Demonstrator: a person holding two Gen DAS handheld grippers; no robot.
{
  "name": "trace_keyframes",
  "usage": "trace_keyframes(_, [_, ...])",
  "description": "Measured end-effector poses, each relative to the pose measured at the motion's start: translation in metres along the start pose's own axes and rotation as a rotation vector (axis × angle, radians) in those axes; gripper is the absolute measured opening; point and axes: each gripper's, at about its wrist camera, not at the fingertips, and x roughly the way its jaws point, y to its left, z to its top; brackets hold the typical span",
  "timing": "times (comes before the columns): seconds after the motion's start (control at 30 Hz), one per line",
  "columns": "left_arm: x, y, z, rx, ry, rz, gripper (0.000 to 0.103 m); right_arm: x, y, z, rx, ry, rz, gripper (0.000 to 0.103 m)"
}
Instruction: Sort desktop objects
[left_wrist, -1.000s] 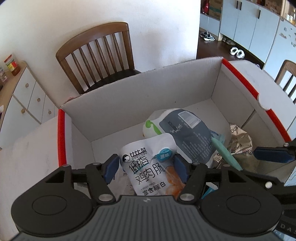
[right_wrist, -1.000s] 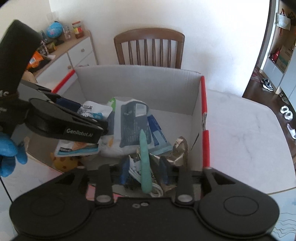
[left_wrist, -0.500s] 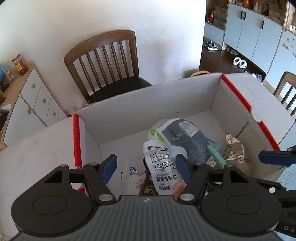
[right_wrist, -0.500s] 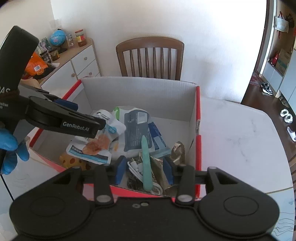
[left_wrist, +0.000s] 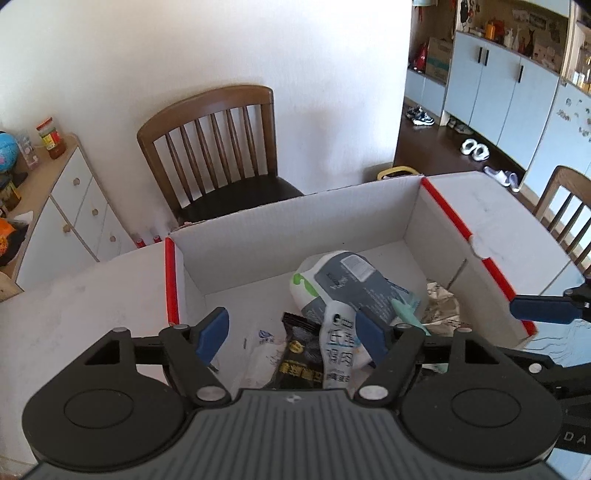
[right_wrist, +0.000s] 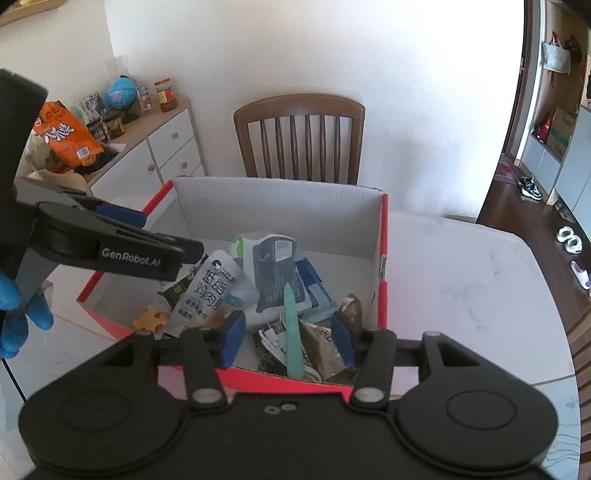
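A white cardboard box (left_wrist: 277, 236) (right_wrist: 277, 199) with red edges holds the sorted items. A white chicken-breast packet (left_wrist: 338, 347) (right_wrist: 210, 291) lies in it beside a grey-and-white pouch (left_wrist: 351, 284) (right_wrist: 277, 273), a black snack packet (left_wrist: 301, 354) and a teal stick (left_wrist: 406, 314) (right_wrist: 293, 332). My left gripper (left_wrist: 291, 334) hangs above the box's near left part, its jaws opening with nothing pressed between them. Over the near right edge, my right gripper (right_wrist: 288, 341) is also opening, and the teal stick lies loose below it.
A crinkled foil packet (right_wrist: 347, 306), a white cable (right_wrist: 273, 343) and a yellow toy (right_wrist: 151, 319) also lie in the box. It stands on a white marble table (right_wrist: 461, 277). A wooden chair (left_wrist: 214, 147) stands behind it, a sideboard (right_wrist: 166, 147) to the left. A blue-gloved hand (right_wrist: 14, 314) holds the left gripper.
Both grippers rose and drew back from the box while their jaws widened. The left let go of the chicken packet and the right let go of the teal stick; both now lie in the box.
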Motion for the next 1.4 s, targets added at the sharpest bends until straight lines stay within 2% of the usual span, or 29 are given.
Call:
trace_keyframes(0.07, [-0.005,0.000,-0.002,-0.003,-0.009,-0.001,0.083,-0.005,0.000,-0.001,-0.003,-0.008,0.001,0.053])
trace_keyframes(0.2, [-0.018,0.003,-0.008,-0.026,-0.033,-0.009,0.088,-0.015,-0.001,-0.003,0.001,-0.037,0.028,0.076])
trace_keyframes(0.27, [-0.023,0.004,-0.011,-0.036,-0.044,-0.006,0.092,-0.020,-0.002,-0.003,0.008,-0.049,0.040,0.078])
trace_keyframes(0.33, [-0.030,0.007,-0.016,-0.053,-0.061,-0.009,0.102,-0.025,-0.003,-0.004,0.010,-0.059,0.047,0.080])
trace_keyframes(0.43, [-0.040,0.007,-0.023,-0.058,-0.088,-0.009,0.103,-0.032,-0.001,-0.008,-0.003,-0.074,0.055,0.083])
trace_keyframes(0.87, [-0.079,-0.004,-0.048,-0.081,-0.178,0.005,0.103,-0.053,0.003,-0.022,-0.002,-0.120,0.045,0.084])
trace_keyframes(1.0, [-0.091,-0.008,-0.059,-0.078,-0.197,0.021,0.103,-0.067,0.006,-0.028,-0.013,-0.164,0.025,0.084])
trace_keyframes(1.2, [-0.106,-0.016,-0.071,-0.061,-0.202,0.058,0.103,-0.081,0.007,-0.036,-0.022,-0.183,0.007,0.084])
trace_keyframes(1.4, [-0.113,-0.018,-0.086,-0.086,-0.183,0.028,0.103,-0.094,0.012,-0.045,-0.025,-0.196,0.009,0.084])
